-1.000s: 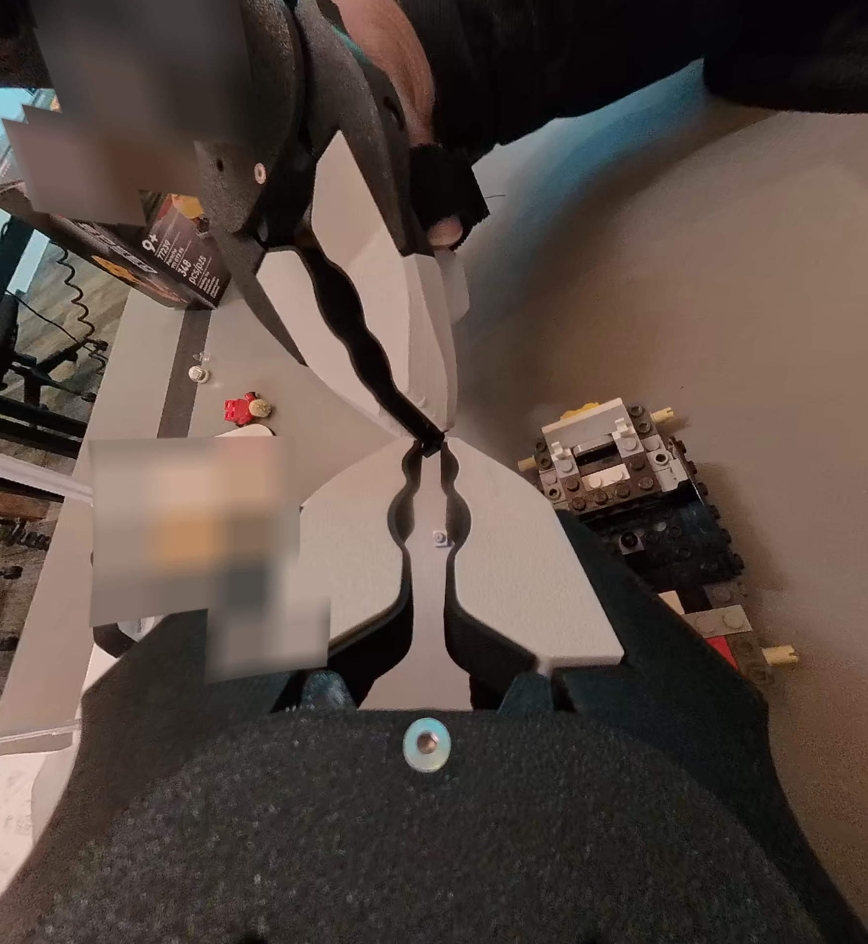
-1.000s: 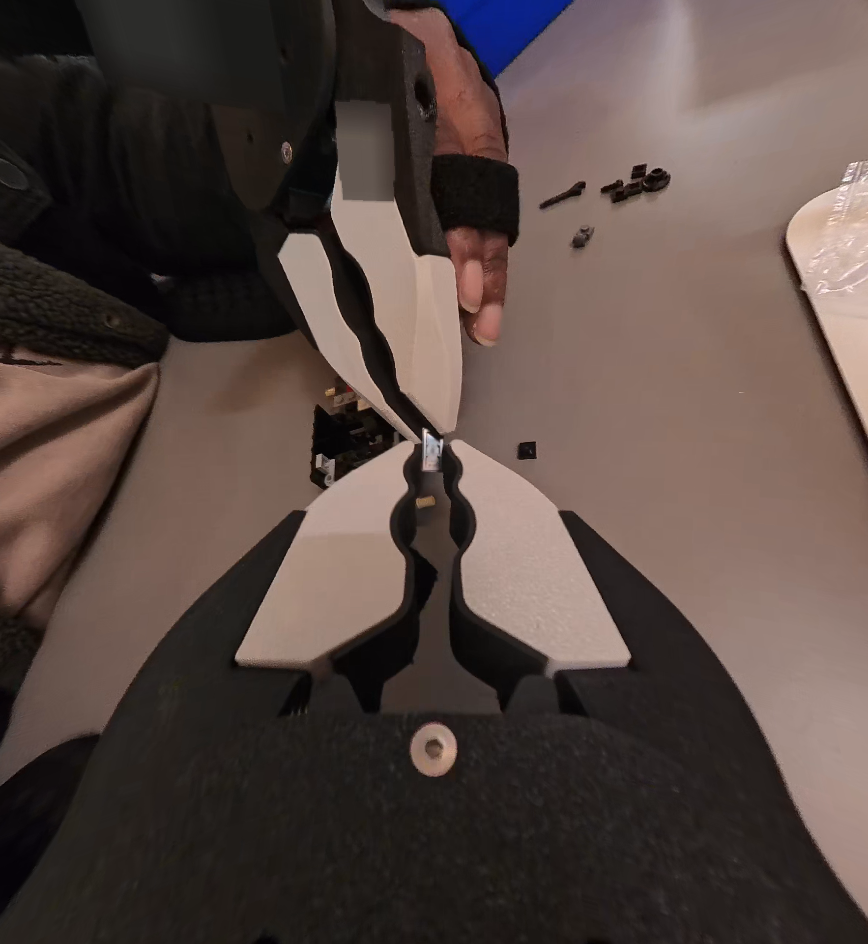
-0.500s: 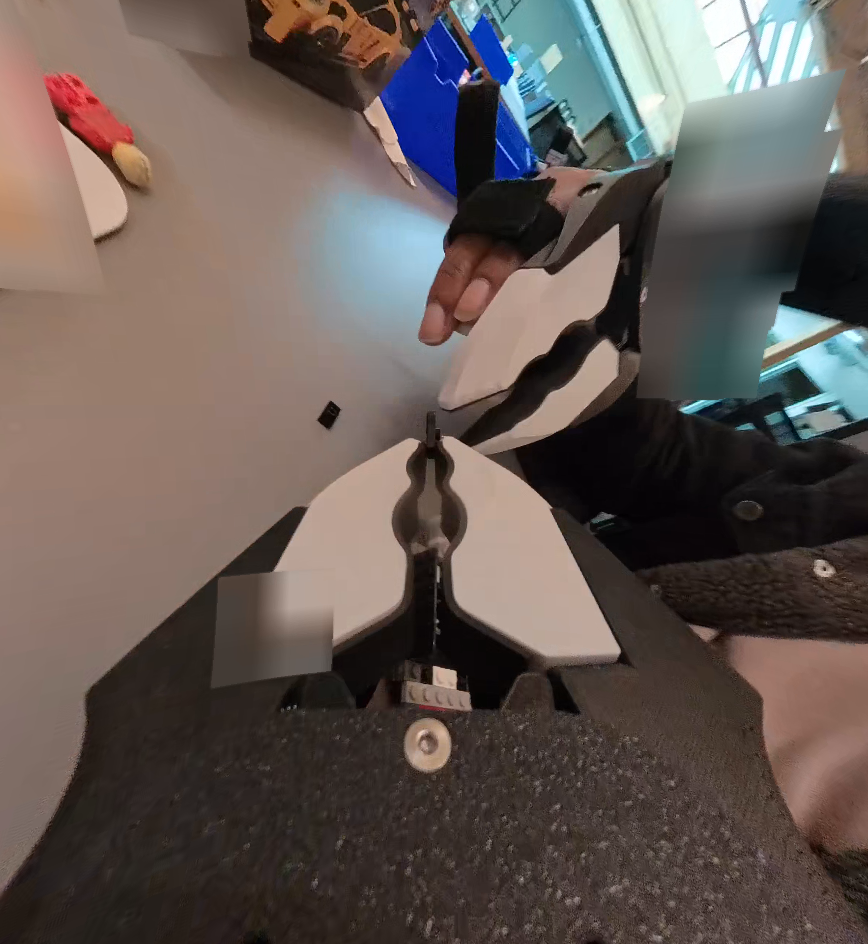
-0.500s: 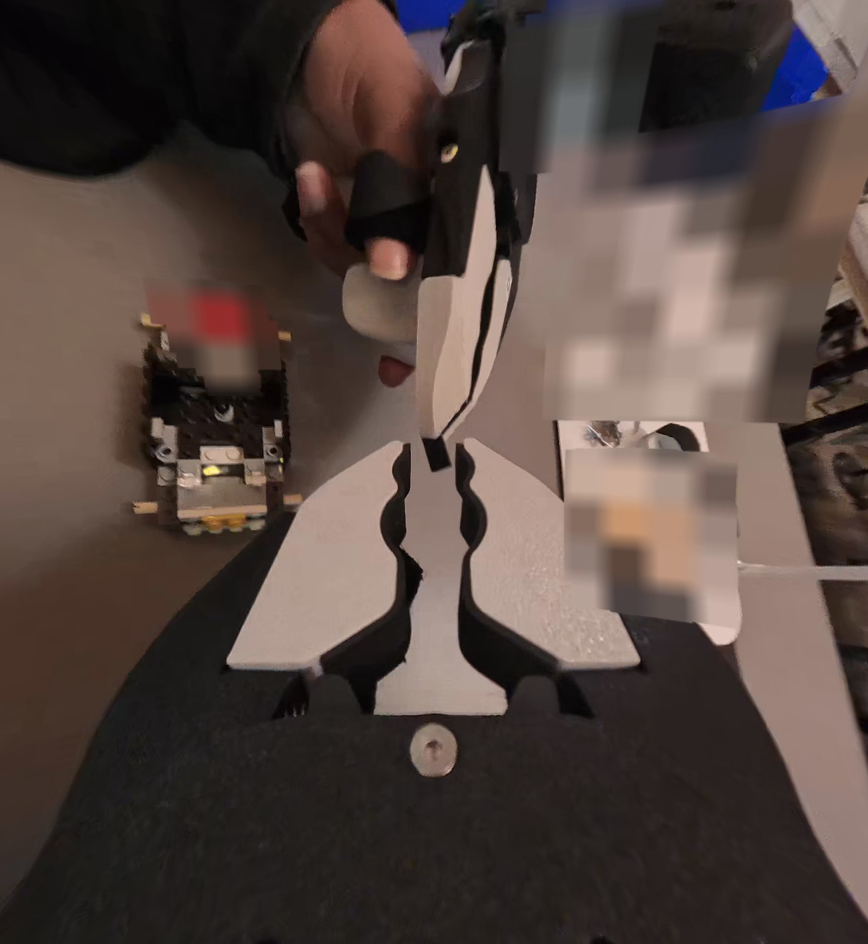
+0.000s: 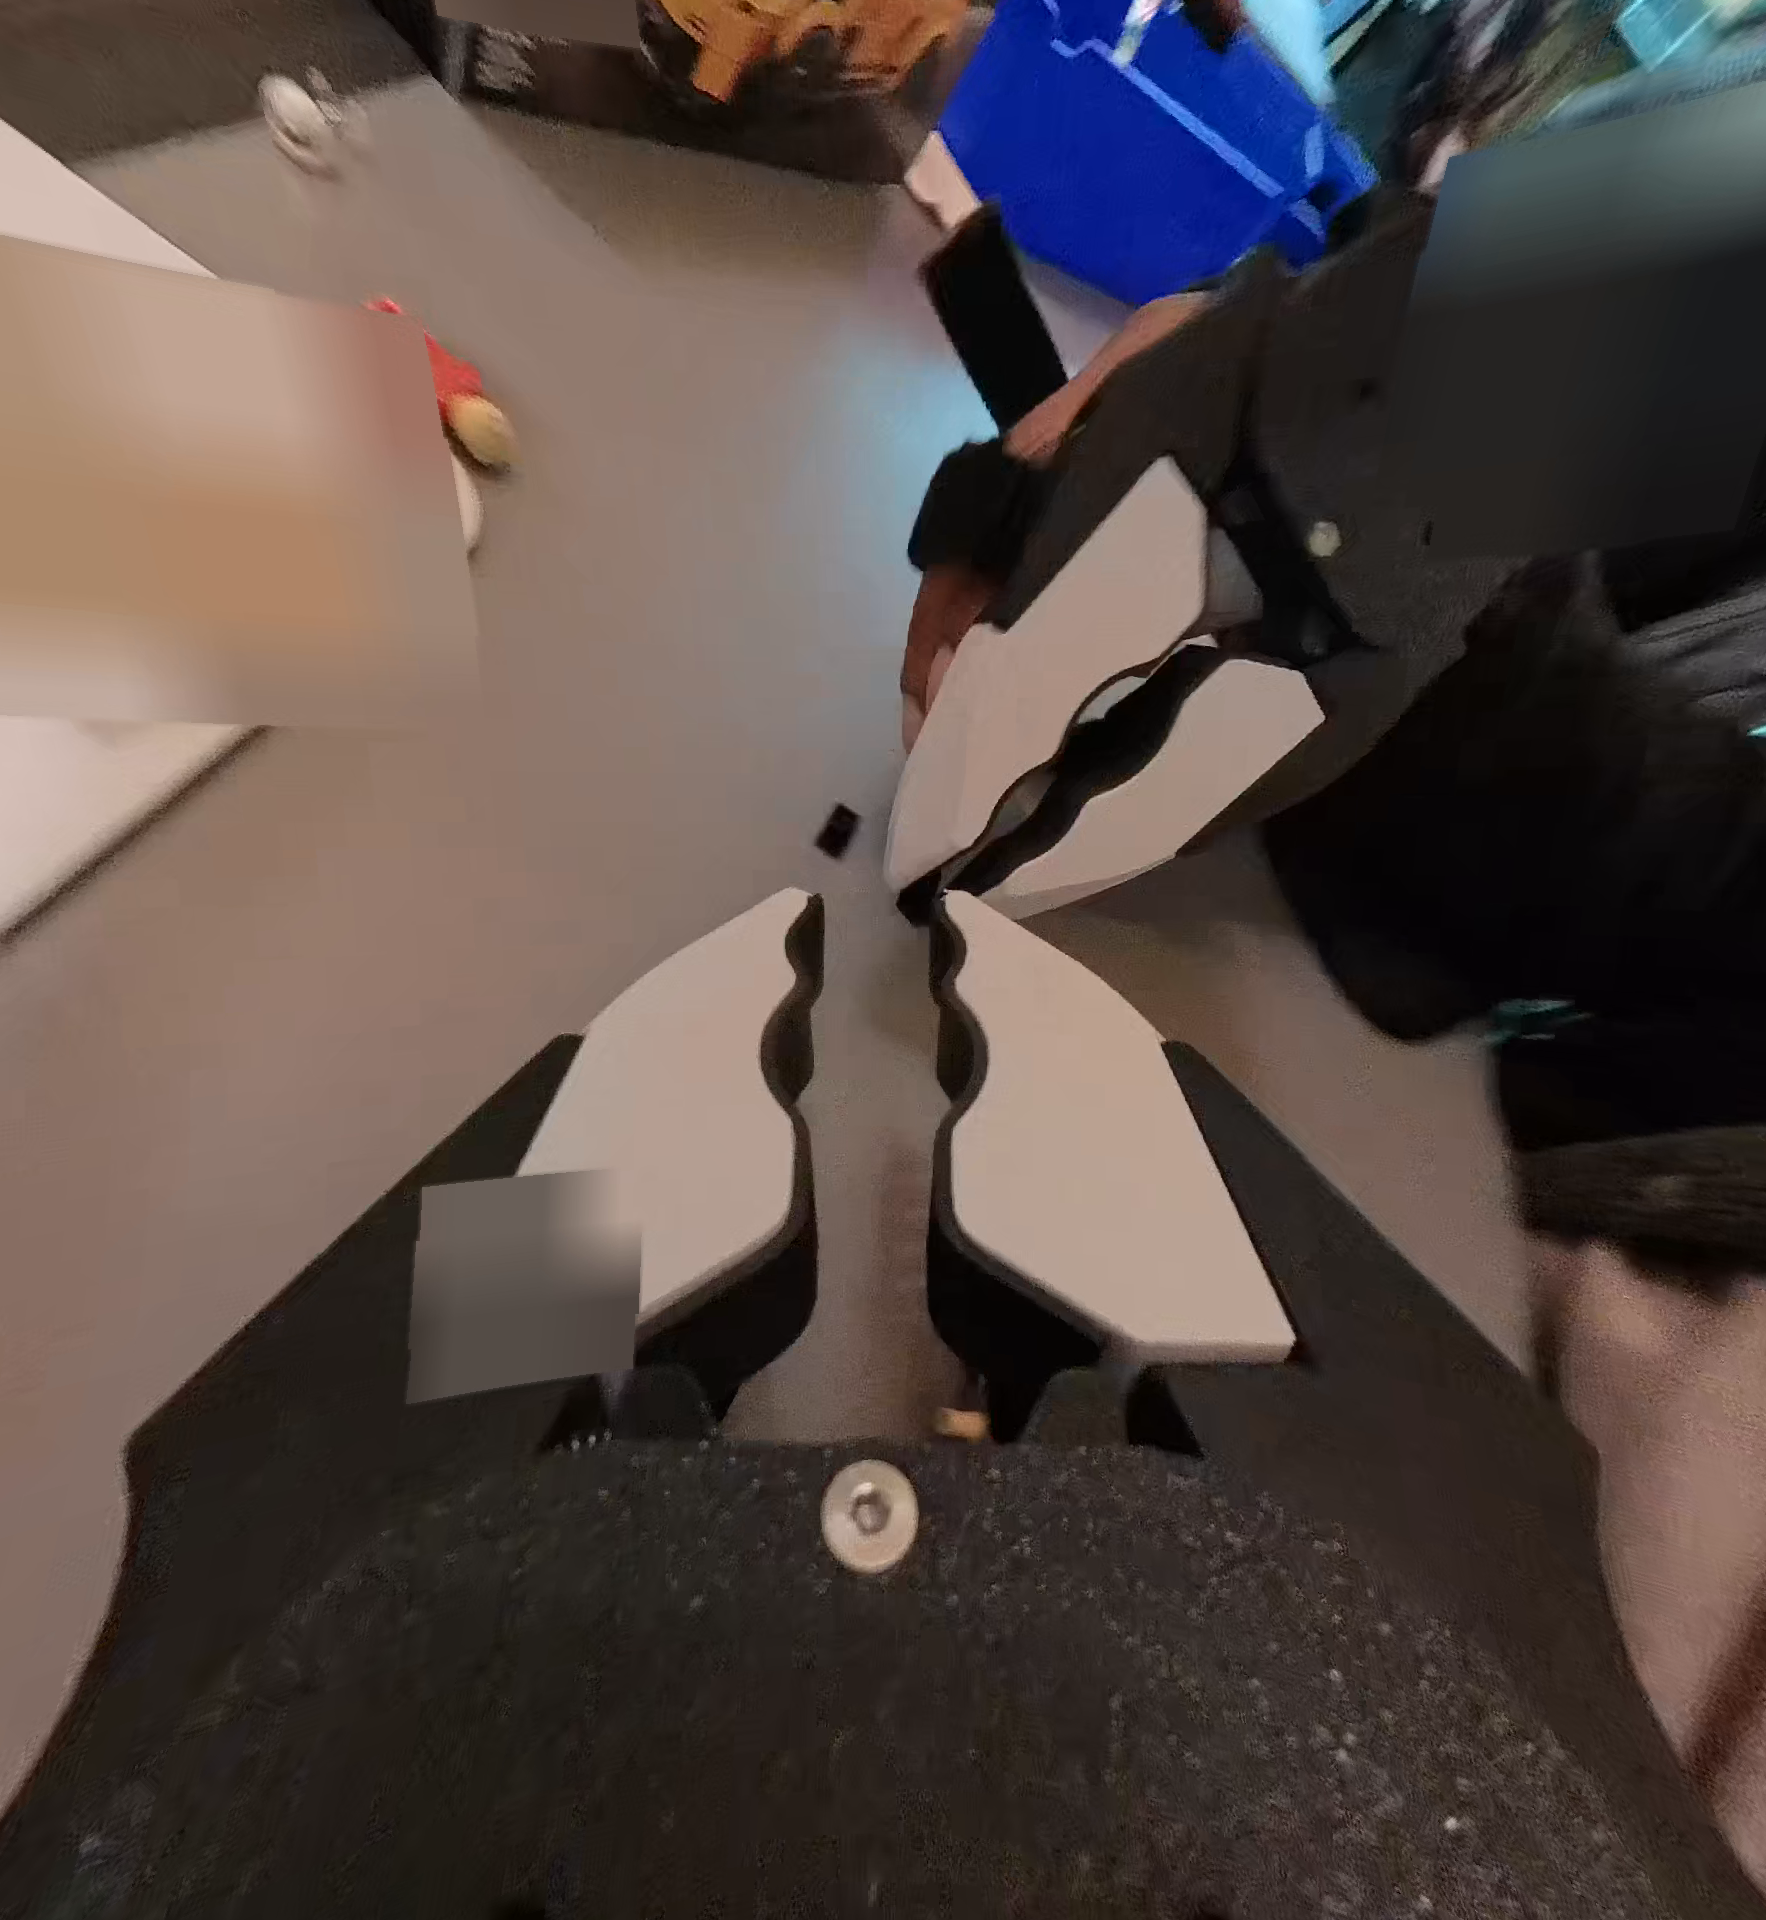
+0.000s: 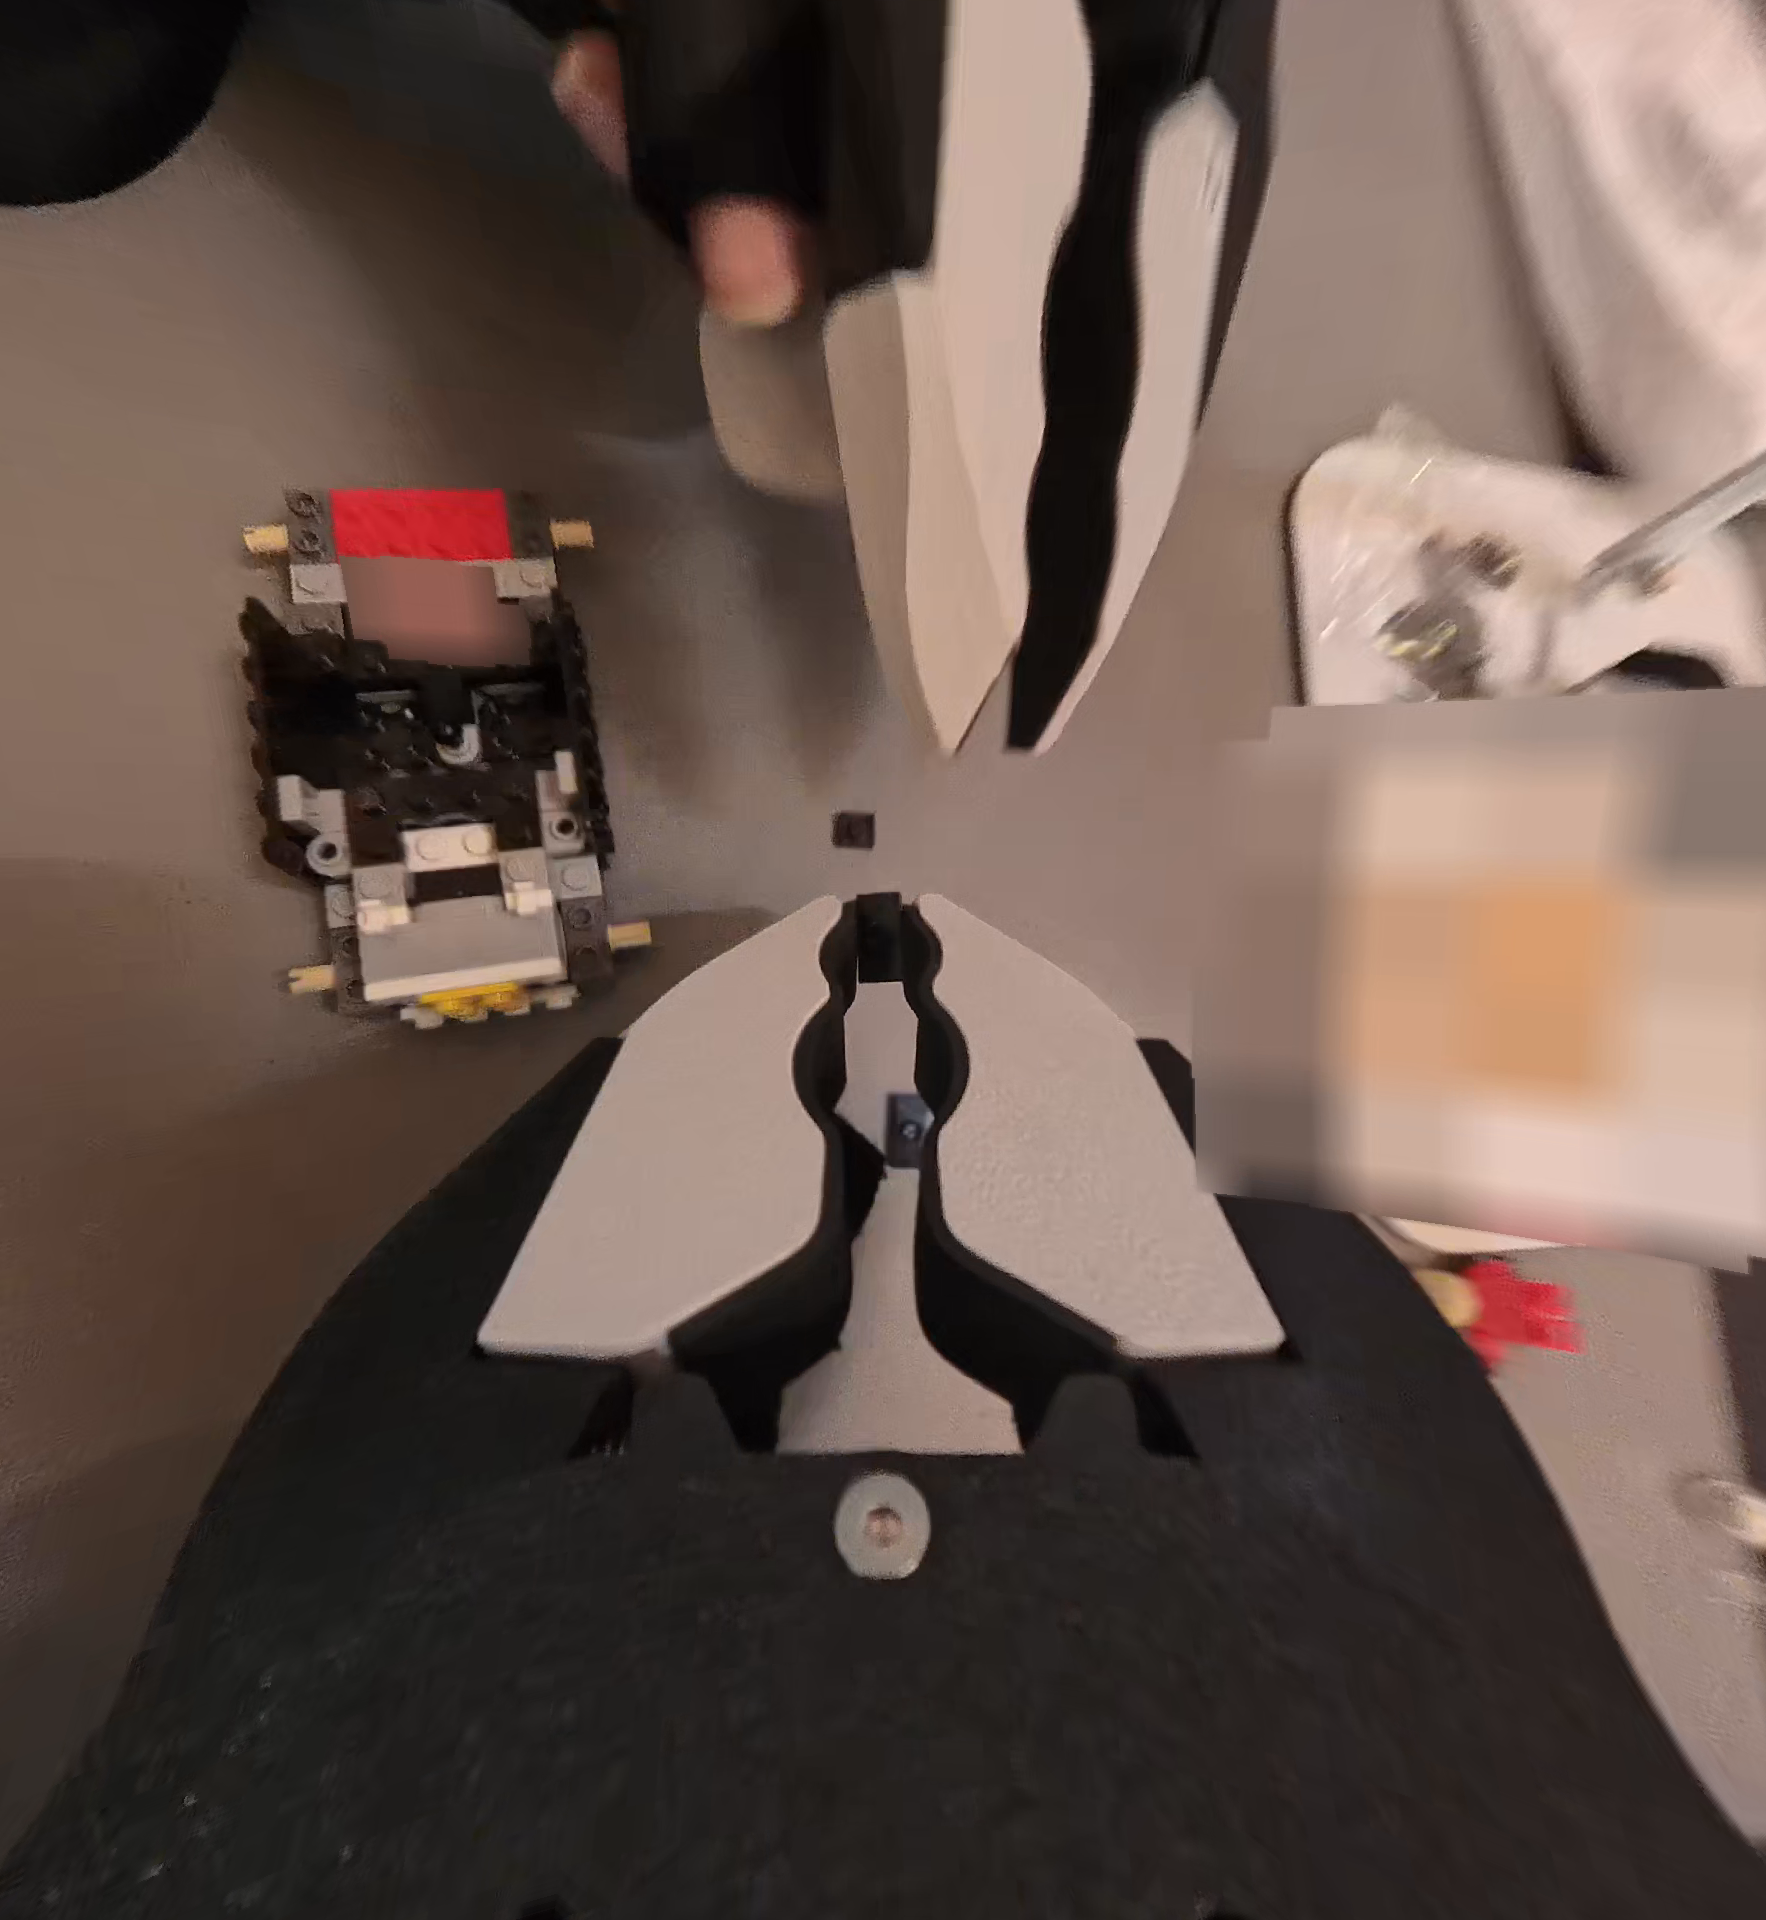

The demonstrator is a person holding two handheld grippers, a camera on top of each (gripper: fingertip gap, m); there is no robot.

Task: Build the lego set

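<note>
My right gripper (image 6: 881,912) is shut on a small black lego piece (image 6: 879,940), with both pads pressed on its sides. In the left wrist view the right gripper (image 5: 923,902) comes in from the upper right with the black piece (image 5: 918,906) at its tips. It is close to my left gripper's right fingertip (image 5: 946,920). My left gripper (image 5: 874,906) is open and empty. It also shows in the right wrist view (image 6: 993,732), just beyond the held piece. The partly built black, grey and red lego model (image 6: 432,790) lies on the grey table (image 6: 110,1039) to the left.
A loose small black piece (image 6: 853,829) lies on the table just ahead; it also shows in the left wrist view (image 5: 837,829). Another dark piece (image 6: 908,1127) lies under my right fingers. A red piece (image 6: 1528,1314), a white tray with a bag (image 6: 1481,582), a blue bin (image 5: 1139,156). My left and right fingertips are right by each other.
Half a second ago my left gripper held the black piece between my right gripper's open jaws. My right gripper has shut on it and my left has opened and let go.
</note>
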